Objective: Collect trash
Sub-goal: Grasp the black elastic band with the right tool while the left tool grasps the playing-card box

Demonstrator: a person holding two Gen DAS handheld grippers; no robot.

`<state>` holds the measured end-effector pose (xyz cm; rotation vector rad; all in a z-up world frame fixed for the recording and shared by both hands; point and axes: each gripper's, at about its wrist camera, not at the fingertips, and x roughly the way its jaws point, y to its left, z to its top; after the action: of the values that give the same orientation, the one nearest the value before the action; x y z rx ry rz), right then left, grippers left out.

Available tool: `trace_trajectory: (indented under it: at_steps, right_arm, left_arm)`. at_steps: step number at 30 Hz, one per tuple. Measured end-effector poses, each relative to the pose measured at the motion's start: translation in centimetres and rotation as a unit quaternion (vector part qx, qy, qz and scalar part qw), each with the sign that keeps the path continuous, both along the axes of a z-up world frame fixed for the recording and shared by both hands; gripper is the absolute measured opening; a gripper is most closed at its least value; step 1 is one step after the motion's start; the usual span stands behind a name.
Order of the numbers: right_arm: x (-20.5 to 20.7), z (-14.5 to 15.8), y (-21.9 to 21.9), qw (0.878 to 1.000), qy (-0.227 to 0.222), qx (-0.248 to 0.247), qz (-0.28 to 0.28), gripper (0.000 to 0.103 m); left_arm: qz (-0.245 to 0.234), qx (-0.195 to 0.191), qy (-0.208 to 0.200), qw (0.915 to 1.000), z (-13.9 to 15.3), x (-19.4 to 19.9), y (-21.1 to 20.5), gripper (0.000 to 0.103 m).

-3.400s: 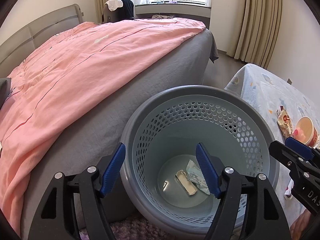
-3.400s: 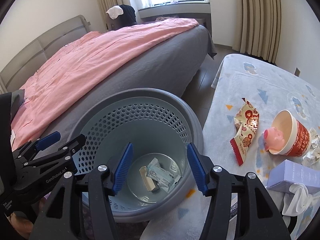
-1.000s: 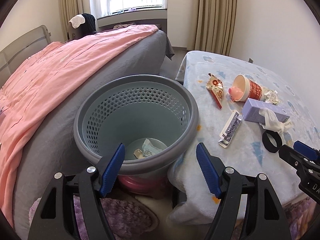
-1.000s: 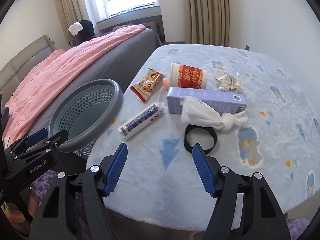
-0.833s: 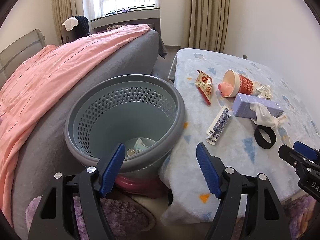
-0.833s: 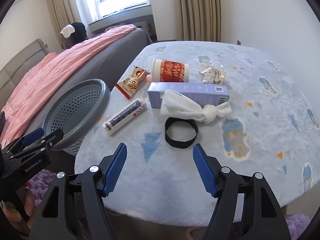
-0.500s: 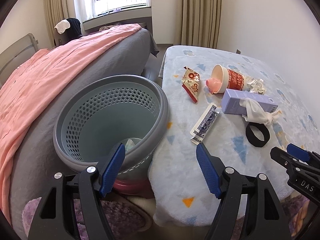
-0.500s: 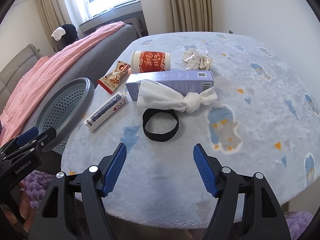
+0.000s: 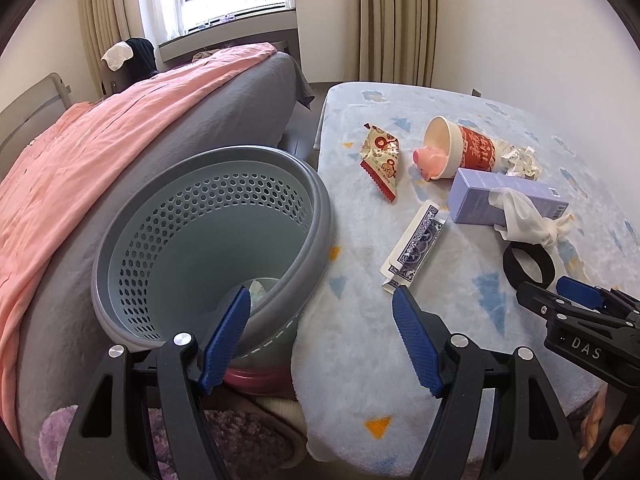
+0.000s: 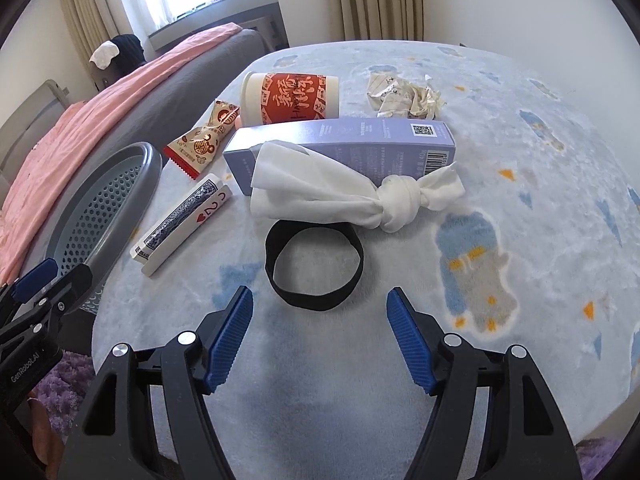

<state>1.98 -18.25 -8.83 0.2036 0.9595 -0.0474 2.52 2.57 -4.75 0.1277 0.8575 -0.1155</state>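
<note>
Left claw (image 9: 320,312) open over grey basket (image 9: 320,216) rim beside littered table (image 9: 360,352).

Knotted white tissue (image 10: 352,194) against purple box (image 10: 344,142)

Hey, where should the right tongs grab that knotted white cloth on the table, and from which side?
Probably at the knot of the white cloth: it is the firmest, most raised lump, and it lies clear of the purple box. Bring the open right tongs down from above, one finger on the near side and one on the far side, avoiding the black band just in front.
</note>
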Motion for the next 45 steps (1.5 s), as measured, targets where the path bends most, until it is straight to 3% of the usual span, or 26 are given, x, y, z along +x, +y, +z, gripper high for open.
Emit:
trace_trajectory:
  at_steps: [8, 11, 15, 17, 20, 39, 45]
  right_arm:
    - [1.6, -0.3, 0.9, 0.999, -0.002, -0.039, -0.001, 0.068]
    - [1.7, -0.5, 1.6, 0.998, -0.004, -0.066, 0.003, 0.062]
    - [1.5, -0.2, 1.9, 0.998, -0.01, -0.068, 0.011, 0.041]
    - [1.4, -0.1, 1.7, 0.998, -0.011, -0.062, 0.014, 0.018]
    - [0.9, 0.1, 1.3, 0.999, -0.01, -0.041, 0.017, 0.008]
    - [-5.0, 2.8, -3.1, 0.999, -0.036, 0.038, 0.004, 0.007]
    - [-5.6, 2.4, -5.1, 0.998, -0.04, 0.055, -0.013, 0.007]
  left_arm:
    - [0.0, -0.002, 0.011, 0.9999, -0.9, 0.8, 0.1, 0.07]
    - [0.0, -0.003, 0.013, 0.9999, -1.0, 0.9, 0.2, 0.07]
    - [0.0, -0.003, 0.014, 0.9999, -1.0, 0.9, 0.1, 0.07]
    - [-0.001, -0.003, 0.014, 0.9999, -1.0, 0.9, 0.1, 0.07]
    - [-0.007, -0.004, 0.015, 0.9999, -1.1, 0.8, -0.1, 0.07]
    - [-0.047, -0.004, 0.018, 0.9987, -0.7, 1.2, -4.1, 0.07]
    - [-0.052, -0.003, 0.028, 0.9982, -1.2, 2.3, -5.6, 0.07]
